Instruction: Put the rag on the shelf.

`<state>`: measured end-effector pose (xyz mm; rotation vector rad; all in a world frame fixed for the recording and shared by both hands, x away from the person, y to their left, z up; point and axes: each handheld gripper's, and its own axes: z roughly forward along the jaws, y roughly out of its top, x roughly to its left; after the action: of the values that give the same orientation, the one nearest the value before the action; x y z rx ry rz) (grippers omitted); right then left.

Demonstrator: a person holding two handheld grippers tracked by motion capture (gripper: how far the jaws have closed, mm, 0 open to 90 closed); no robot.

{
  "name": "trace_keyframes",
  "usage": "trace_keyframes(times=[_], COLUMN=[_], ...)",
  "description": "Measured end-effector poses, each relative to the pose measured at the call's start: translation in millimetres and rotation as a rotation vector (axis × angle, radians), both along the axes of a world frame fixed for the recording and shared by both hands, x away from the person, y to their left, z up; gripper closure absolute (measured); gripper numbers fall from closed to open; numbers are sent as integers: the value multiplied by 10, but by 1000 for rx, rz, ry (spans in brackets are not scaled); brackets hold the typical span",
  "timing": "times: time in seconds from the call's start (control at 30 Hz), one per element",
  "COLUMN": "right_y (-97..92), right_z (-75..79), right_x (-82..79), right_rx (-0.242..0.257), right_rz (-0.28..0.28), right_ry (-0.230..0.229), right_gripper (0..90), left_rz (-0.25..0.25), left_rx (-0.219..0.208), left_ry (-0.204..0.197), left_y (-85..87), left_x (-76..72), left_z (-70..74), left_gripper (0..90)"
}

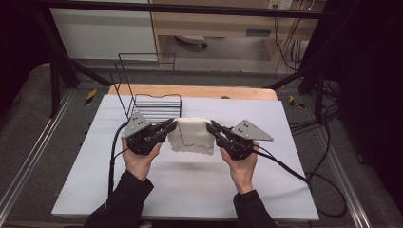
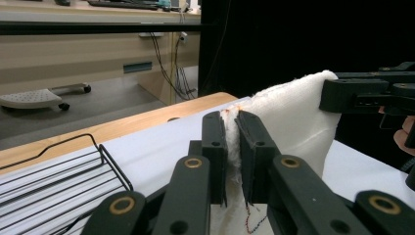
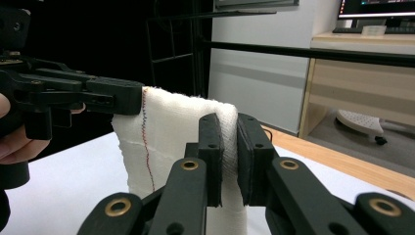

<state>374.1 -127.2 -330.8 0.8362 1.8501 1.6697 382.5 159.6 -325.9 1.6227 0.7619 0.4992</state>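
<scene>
High view has the wire rack [image 1: 142, 90] standing at the far left of the white table [image 1: 190, 185], and just beside it the left gripper [image 1: 172, 126] pinches the upper left corner of a white cloth [image 1: 192, 137], which hangs in the air above the table's middle between both hands. Left gripper view confirms the hold: its jaws are pressed together on a thin fold of the cloth [image 2: 293, 112], with only the hem caught between the pads. Further right, the right gripper [image 1: 212, 127] nips the opposite top corner, and in the right gripper view the jaws are clamped on a thicker bunch of the cloth [image 3: 171, 132], whose stitched seam runs down its face. The likeliest trouble, I judge, is the left hold: with so little fabric in the jaws, pulling the hands apart to stretch it could tug that corner free and drop the cloth slack from one side. Swinging leftward could also snag the hanging hem on the rack's wires.
</scene>
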Motion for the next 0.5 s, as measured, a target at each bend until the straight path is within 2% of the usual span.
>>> trace_keyframes(times=[0.5], right_y=[87], right_z=[109], right_x=[-4], right_rx=[34], right_rz=[11], right_ry=[-48], right_gripper=[821], left_rz=[19], left_rx=[-30], left_ry=[-43], left_y=[88], left_x=[-21], left_z=[94], left_gripper=[824])
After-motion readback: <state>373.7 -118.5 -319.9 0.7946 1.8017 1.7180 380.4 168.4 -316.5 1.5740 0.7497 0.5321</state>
